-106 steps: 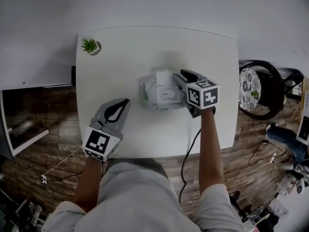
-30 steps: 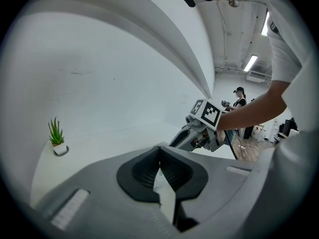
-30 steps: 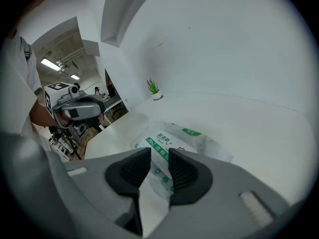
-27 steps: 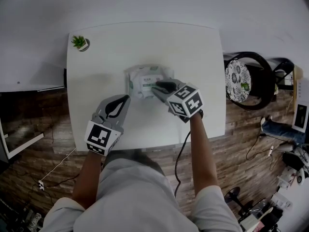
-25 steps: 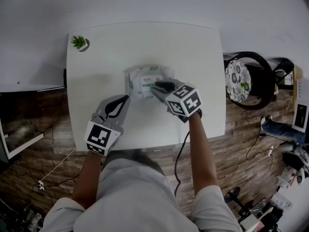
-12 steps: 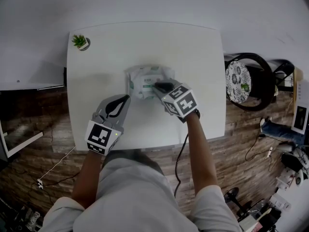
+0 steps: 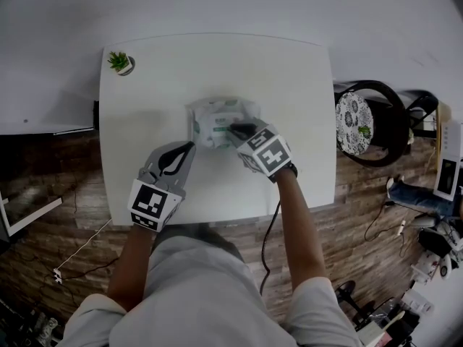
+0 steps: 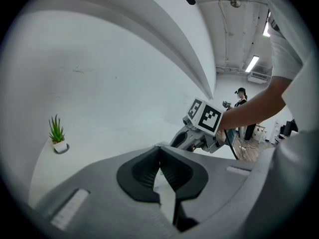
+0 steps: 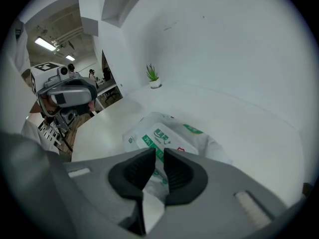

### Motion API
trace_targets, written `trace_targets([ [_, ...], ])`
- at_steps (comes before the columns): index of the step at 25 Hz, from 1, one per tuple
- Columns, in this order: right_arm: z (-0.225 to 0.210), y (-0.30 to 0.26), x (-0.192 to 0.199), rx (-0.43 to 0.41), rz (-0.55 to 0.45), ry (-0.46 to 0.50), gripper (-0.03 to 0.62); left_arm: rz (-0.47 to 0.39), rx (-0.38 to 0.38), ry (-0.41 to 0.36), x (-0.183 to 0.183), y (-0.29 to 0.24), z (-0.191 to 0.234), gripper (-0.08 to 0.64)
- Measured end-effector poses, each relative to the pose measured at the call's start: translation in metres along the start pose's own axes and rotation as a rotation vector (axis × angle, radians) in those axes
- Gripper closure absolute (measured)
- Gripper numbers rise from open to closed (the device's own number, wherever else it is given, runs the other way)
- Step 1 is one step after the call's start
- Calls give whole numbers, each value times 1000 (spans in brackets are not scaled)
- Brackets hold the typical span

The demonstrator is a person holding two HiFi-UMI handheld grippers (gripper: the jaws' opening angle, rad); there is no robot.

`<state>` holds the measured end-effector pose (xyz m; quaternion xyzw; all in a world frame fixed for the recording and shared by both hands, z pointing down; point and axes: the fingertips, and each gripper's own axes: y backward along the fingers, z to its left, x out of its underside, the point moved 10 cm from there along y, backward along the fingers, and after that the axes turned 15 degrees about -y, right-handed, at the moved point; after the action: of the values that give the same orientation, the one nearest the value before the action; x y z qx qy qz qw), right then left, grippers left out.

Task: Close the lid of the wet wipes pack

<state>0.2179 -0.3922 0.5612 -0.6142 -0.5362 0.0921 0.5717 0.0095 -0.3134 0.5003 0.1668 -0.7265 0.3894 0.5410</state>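
Head view: right gripper [image 7: 233, 129] rolled, empty jaws narrowed.

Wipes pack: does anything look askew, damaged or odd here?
Nothing stands out. The pack lies flat on the table, its lid down; the wrapper is only slightly crumpled.

One wet wipes pack [image 7: 214, 119], one potted plant [image 7: 119, 63], one table [image 7: 289, 92], two hand-held grippers, left [image 7: 189, 149] and right [image 7: 233, 129]
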Motion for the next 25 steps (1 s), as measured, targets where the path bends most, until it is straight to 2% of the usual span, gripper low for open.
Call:
trace_targets([
  [9, 2, 11, 5, 23, -109, -53, 535, -14, -26, 7, -4, 11, 4, 554],
  [12, 4, 23, 6, 30, -185, -104, 538, -28, -35, 12, -6, 16, 5, 554],
  [14, 5, 33, 8, 55, -233, -129, 581, -36, -33, -10, -9, 17, 4, 554],
  [21, 22, 70, 19, 120, -393, -165, 588, -75, -47, -36, -25, 29, -8, 554],
  [25, 34, 94, 30, 164, -502, -181, 588, -112, -58, -10, -34, 37, -13, 554],
])
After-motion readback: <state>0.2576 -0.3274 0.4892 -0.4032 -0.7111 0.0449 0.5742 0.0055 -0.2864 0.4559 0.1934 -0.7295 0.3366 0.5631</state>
